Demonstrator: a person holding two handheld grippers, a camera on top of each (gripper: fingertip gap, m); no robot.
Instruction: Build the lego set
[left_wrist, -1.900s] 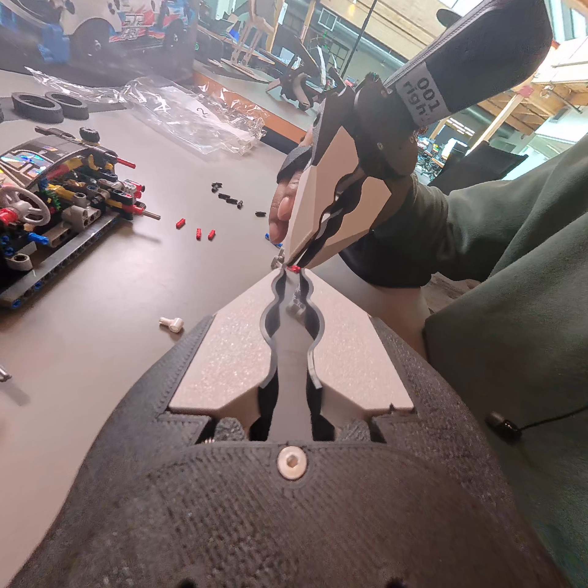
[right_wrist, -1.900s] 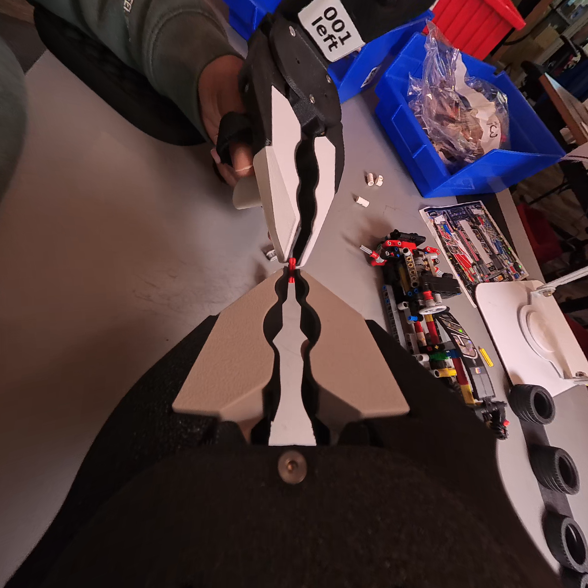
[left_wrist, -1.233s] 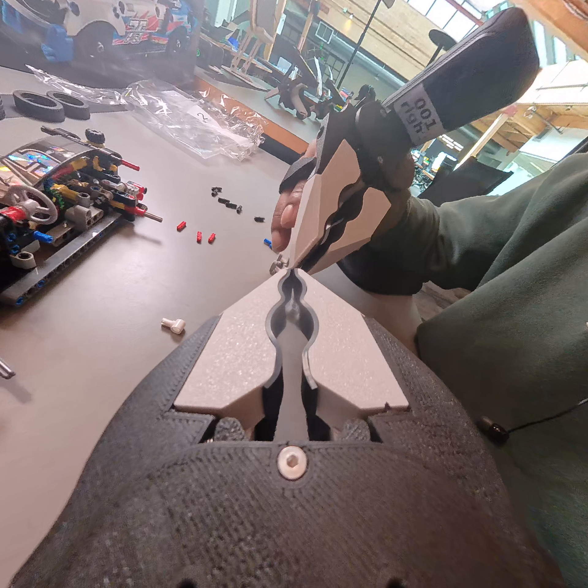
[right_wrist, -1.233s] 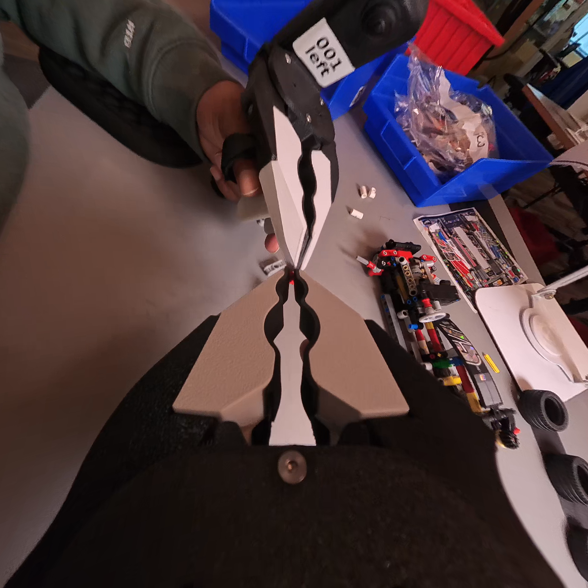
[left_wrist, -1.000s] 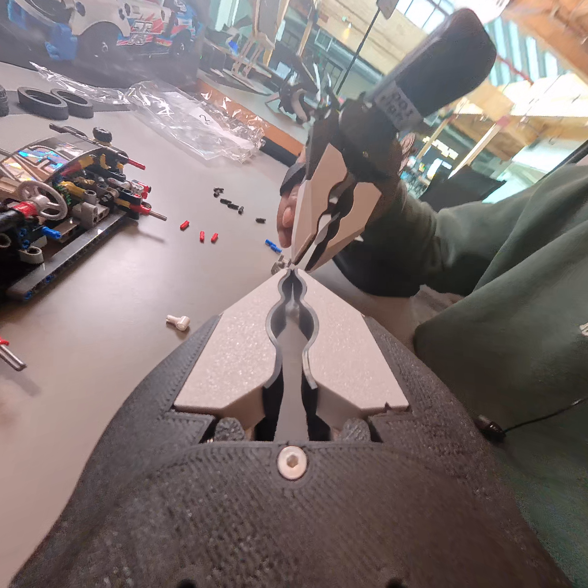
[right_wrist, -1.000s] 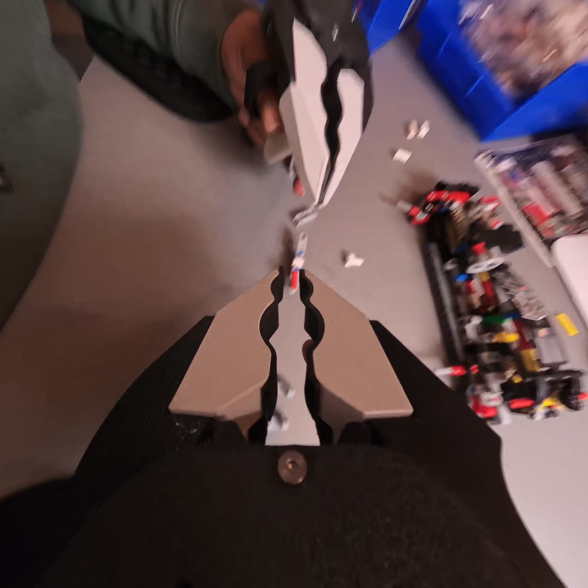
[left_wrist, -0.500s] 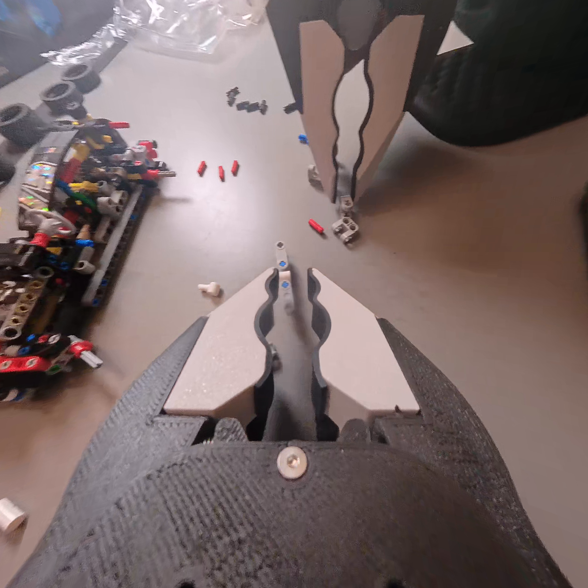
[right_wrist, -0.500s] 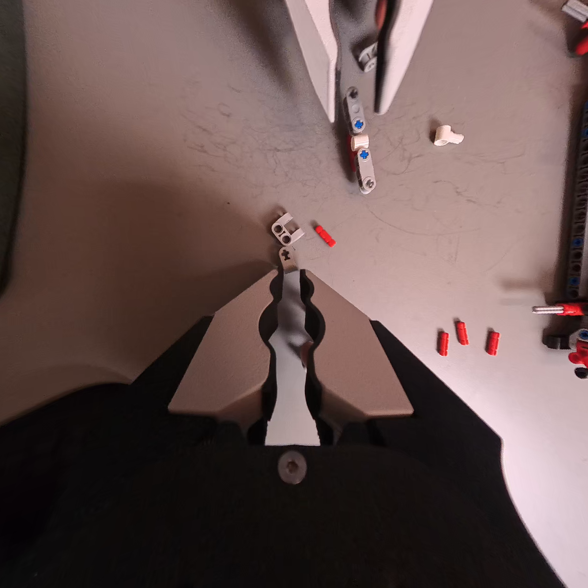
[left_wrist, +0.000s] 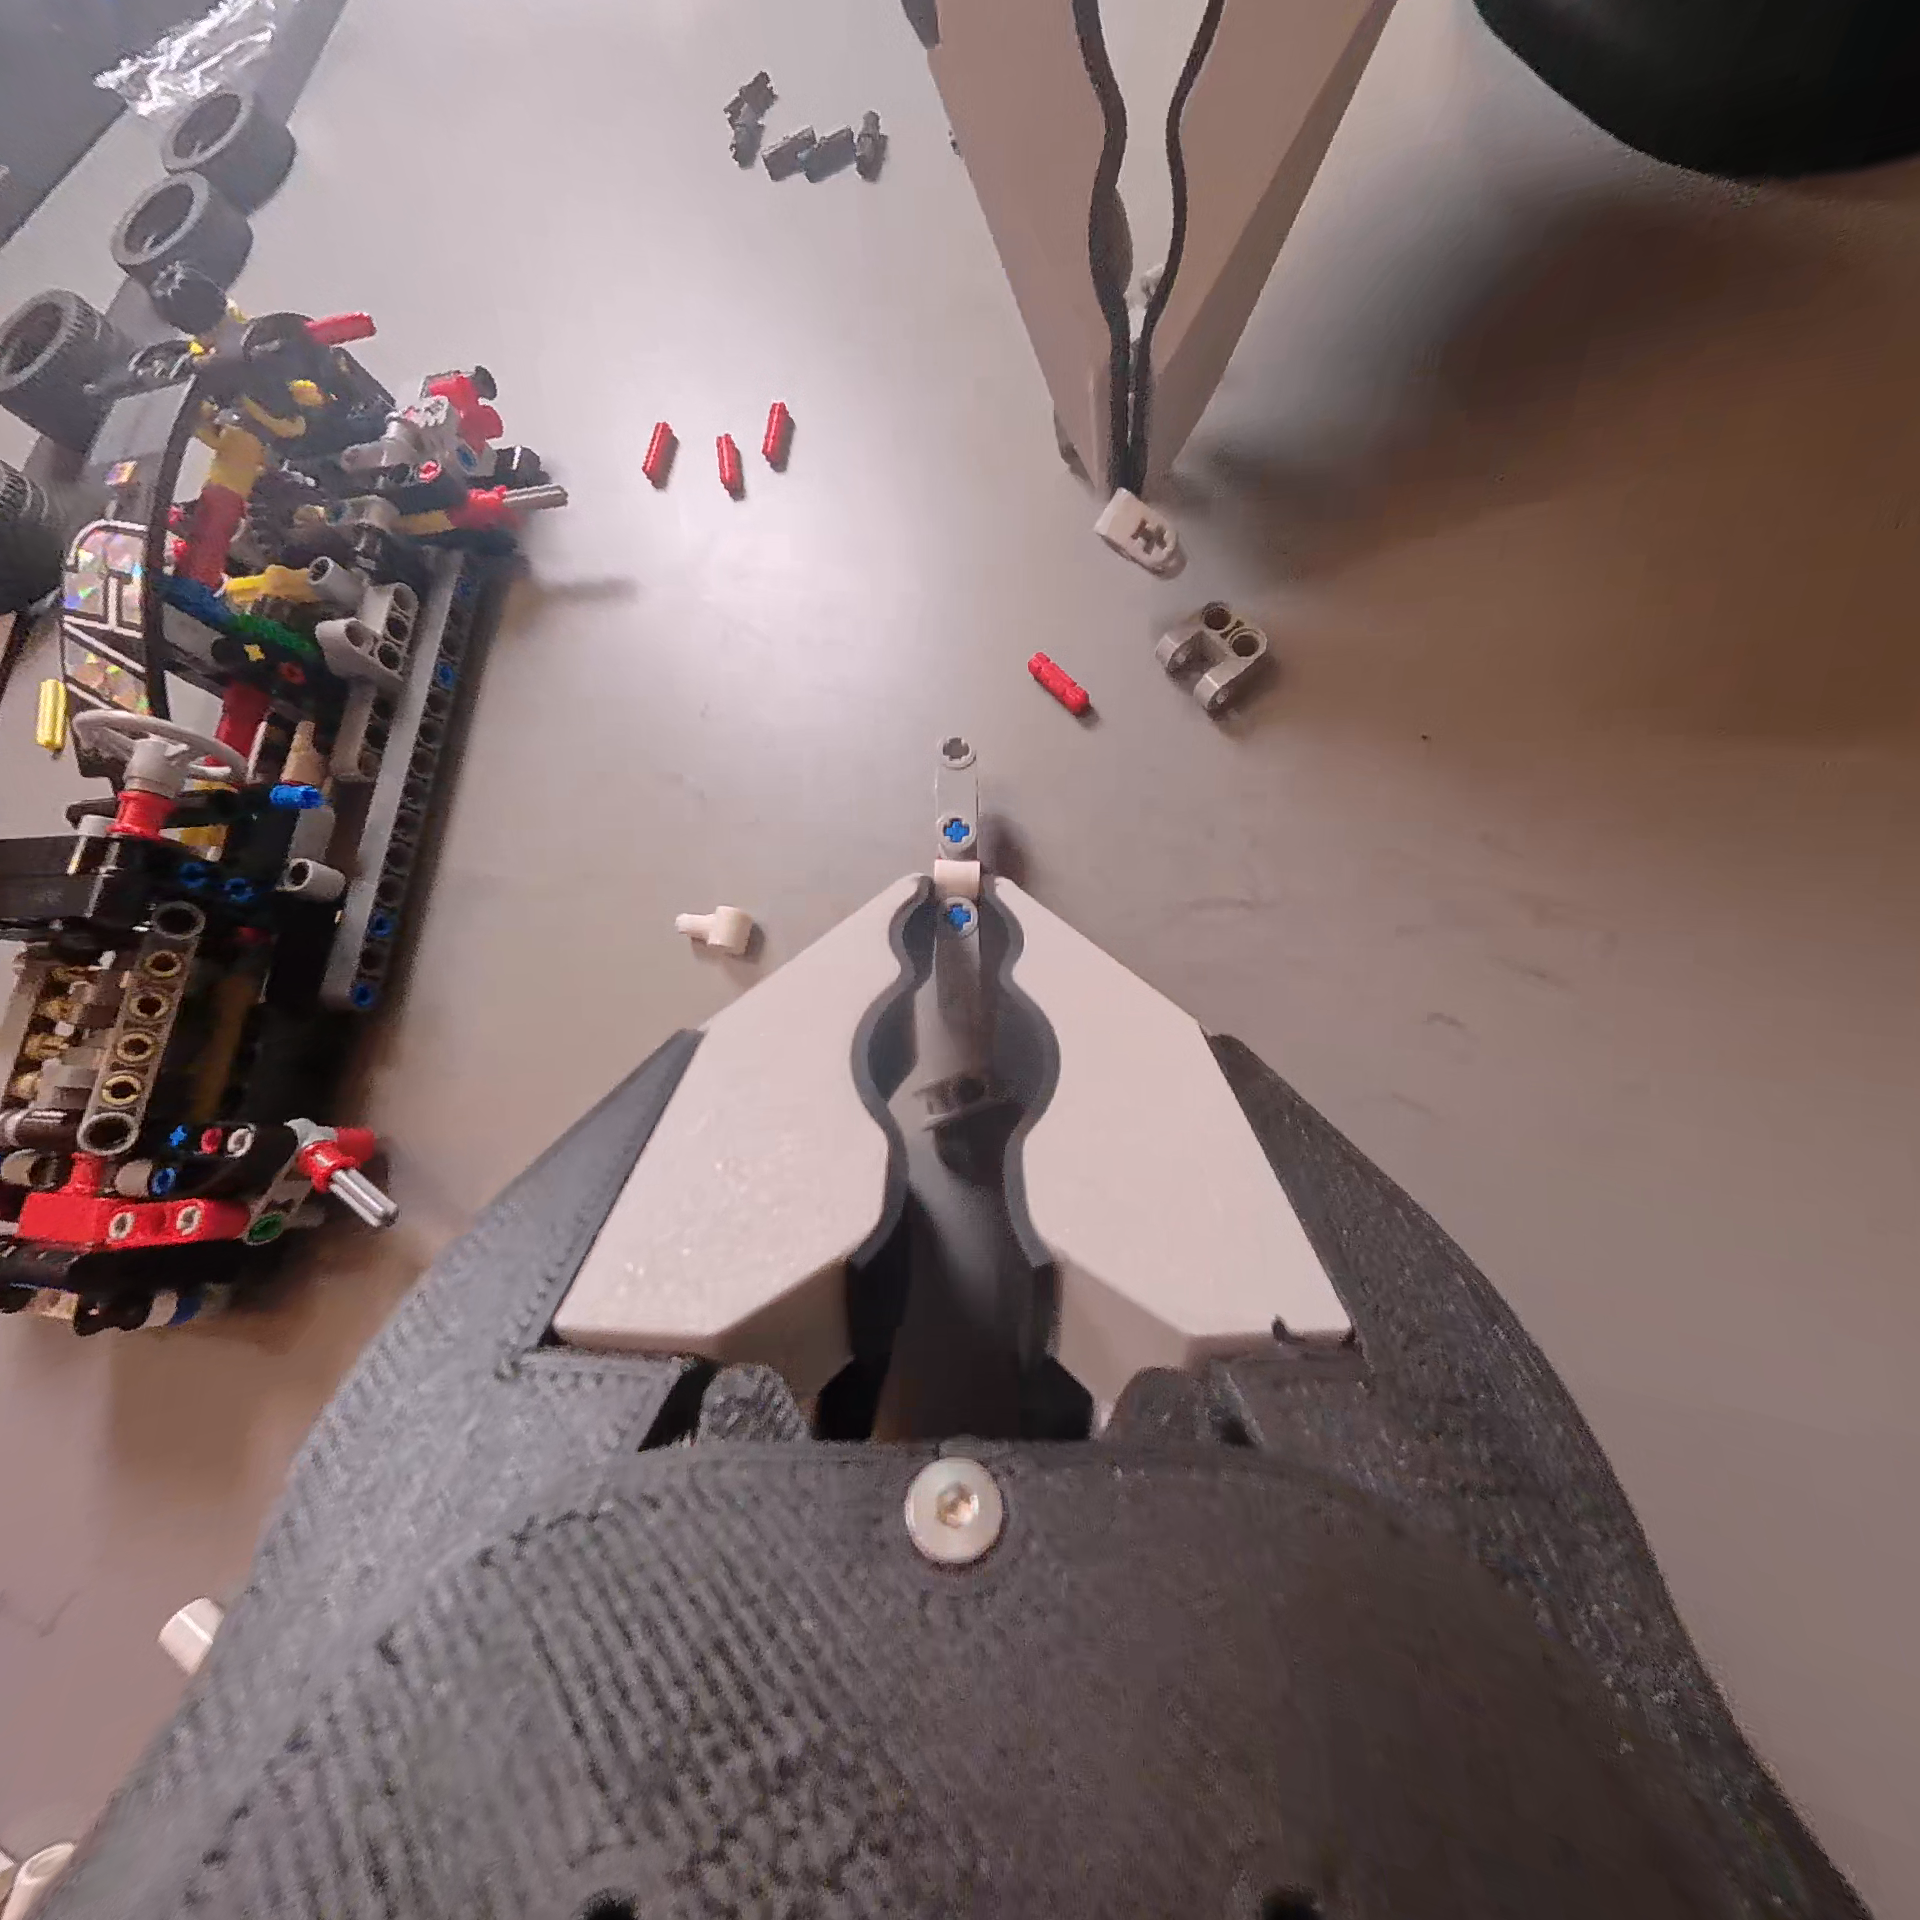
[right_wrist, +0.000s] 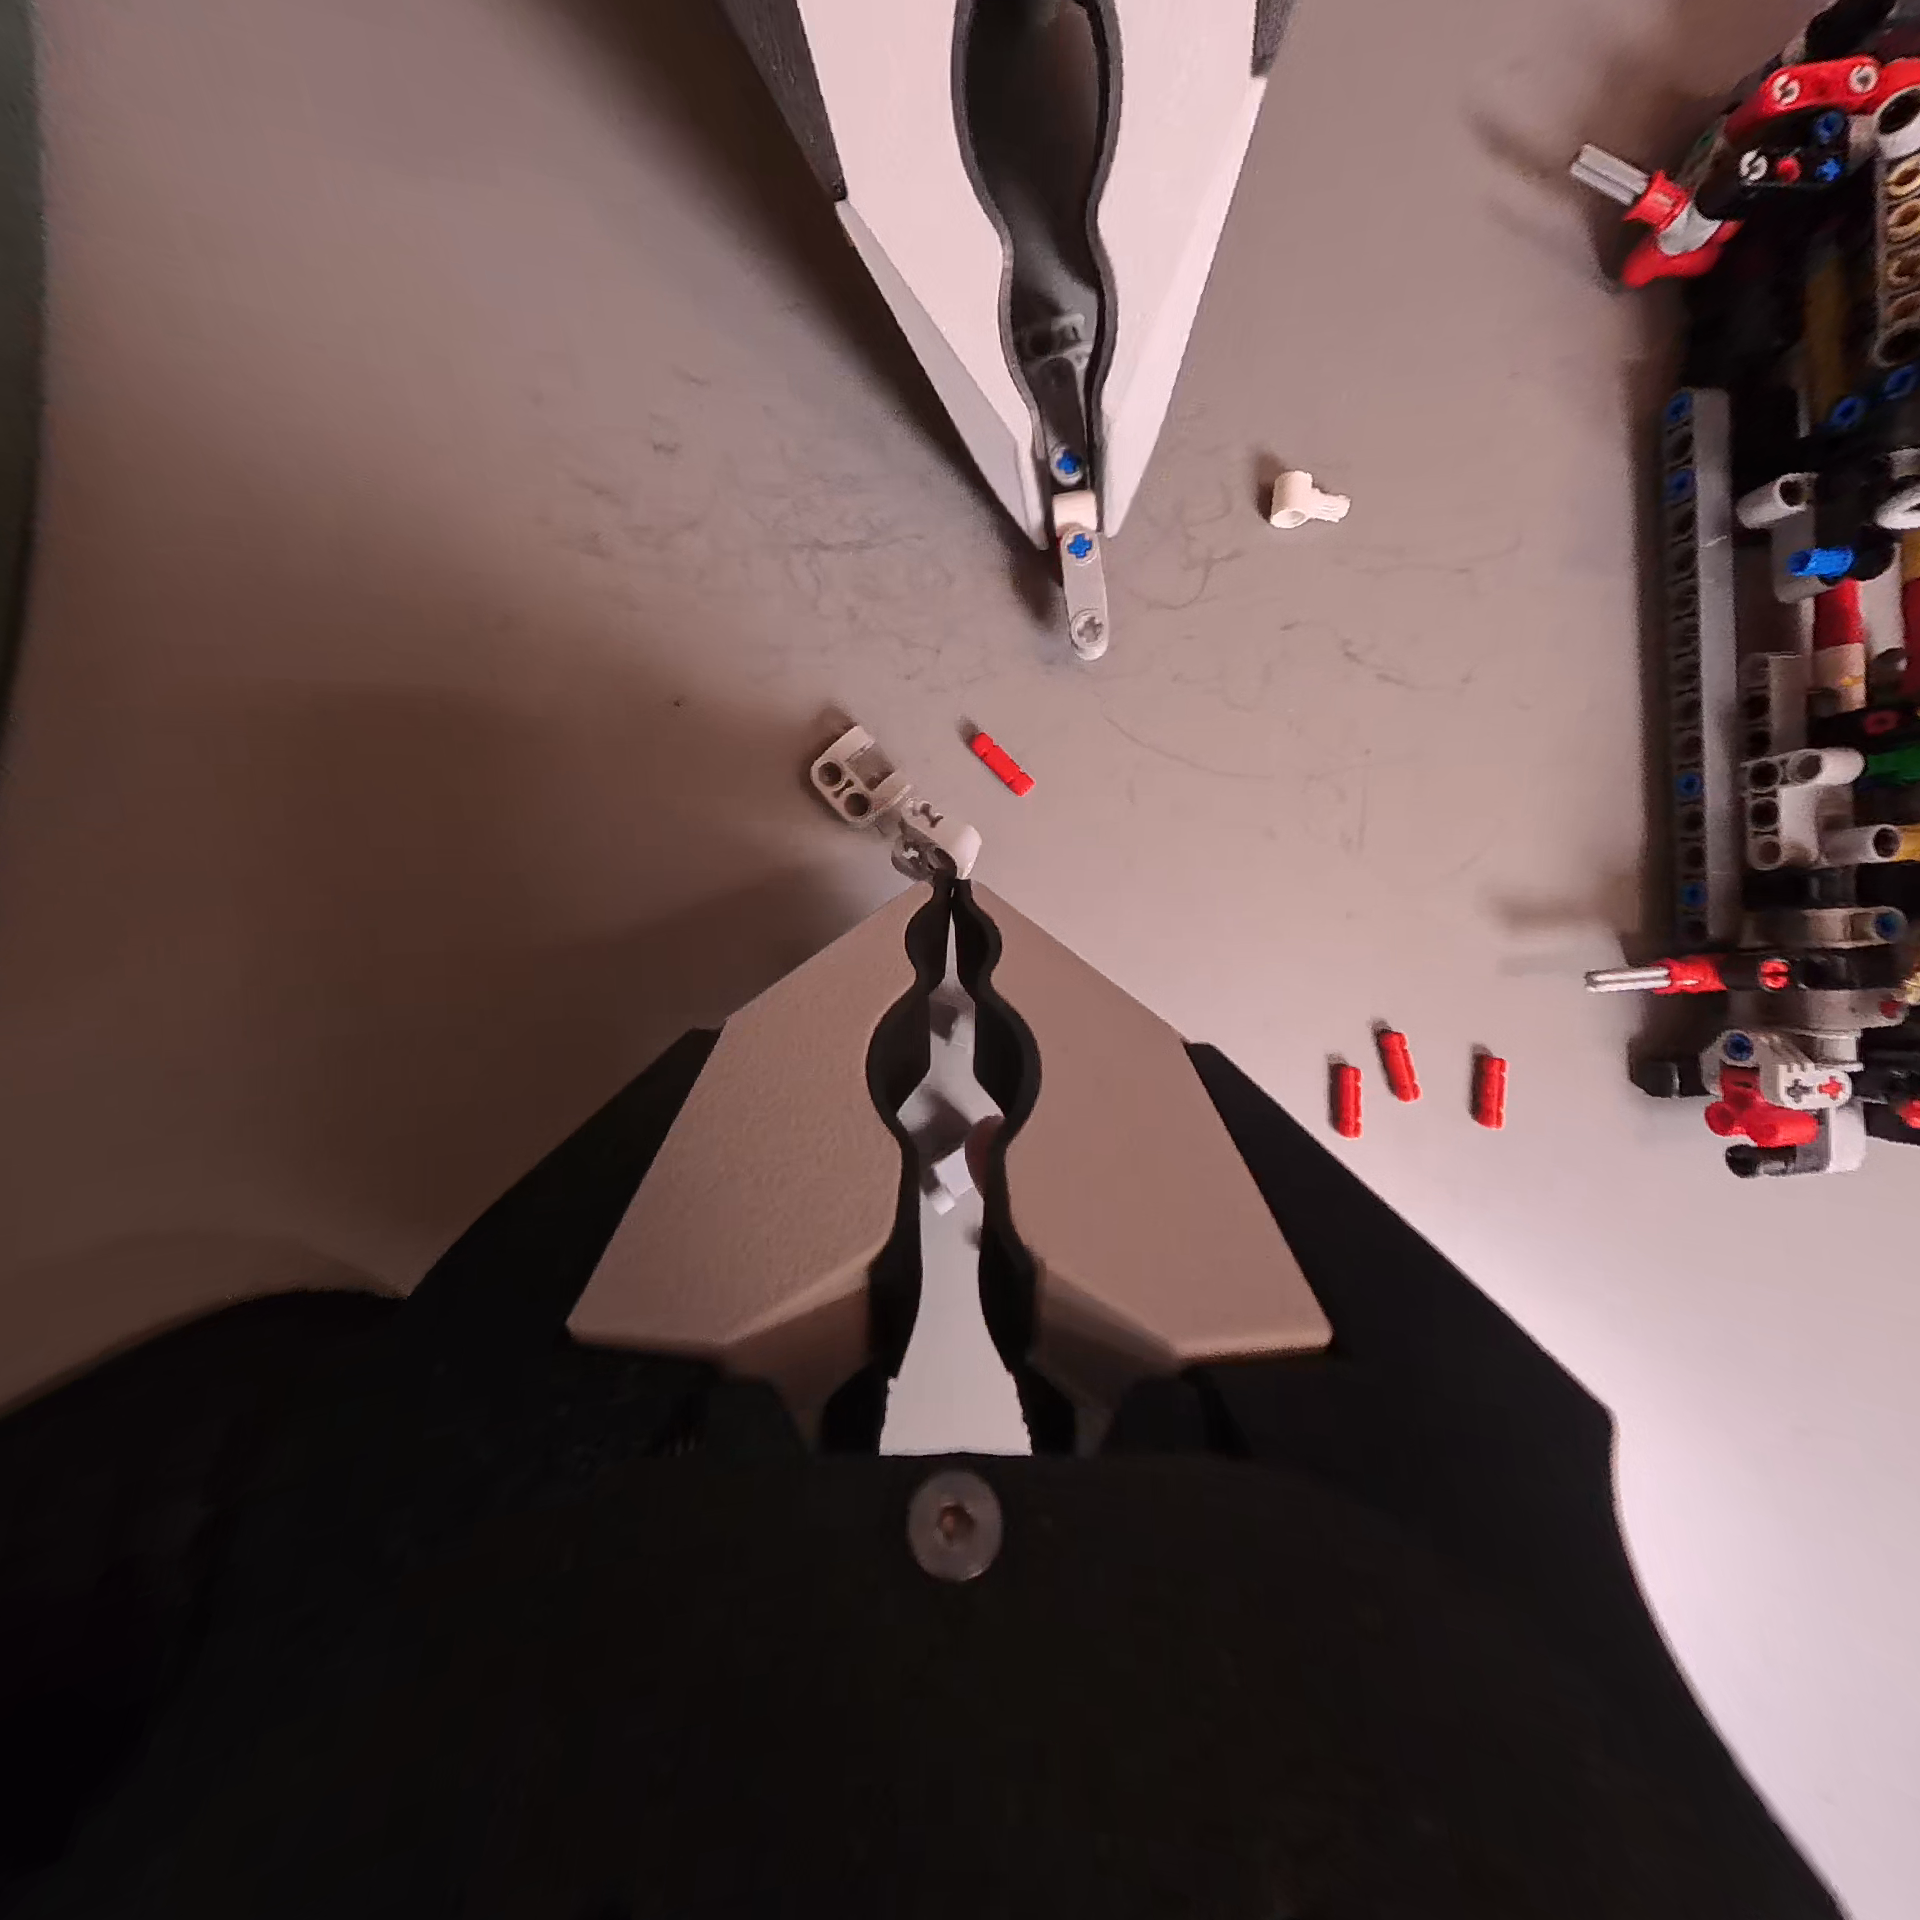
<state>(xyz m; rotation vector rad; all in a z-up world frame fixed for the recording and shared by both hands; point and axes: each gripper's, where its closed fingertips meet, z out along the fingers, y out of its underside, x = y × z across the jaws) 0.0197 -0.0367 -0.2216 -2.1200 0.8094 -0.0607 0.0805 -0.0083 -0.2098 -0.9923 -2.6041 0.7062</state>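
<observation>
My left hand-held gripper (left_wrist: 956, 894) pinches the grey link assembly (left_wrist: 956, 821); my right hand-held gripper (right_wrist: 948, 883) nips a small white connector (right_wrist: 940, 836) by its edge. It could twist loose onto the table (right_wrist: 416, 520).

Grey table (left_wrist: 1558, 935) — loose red pins (left_wrist: 727, 457).

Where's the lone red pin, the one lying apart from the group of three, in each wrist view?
Left wrist view: the lone red pin lies right of centre, above the left gripper.
Right wrist view: it lies just above centre, above the right gripper.
Shared landmark: the grey two-hole connector beside it on the table.
</observation>
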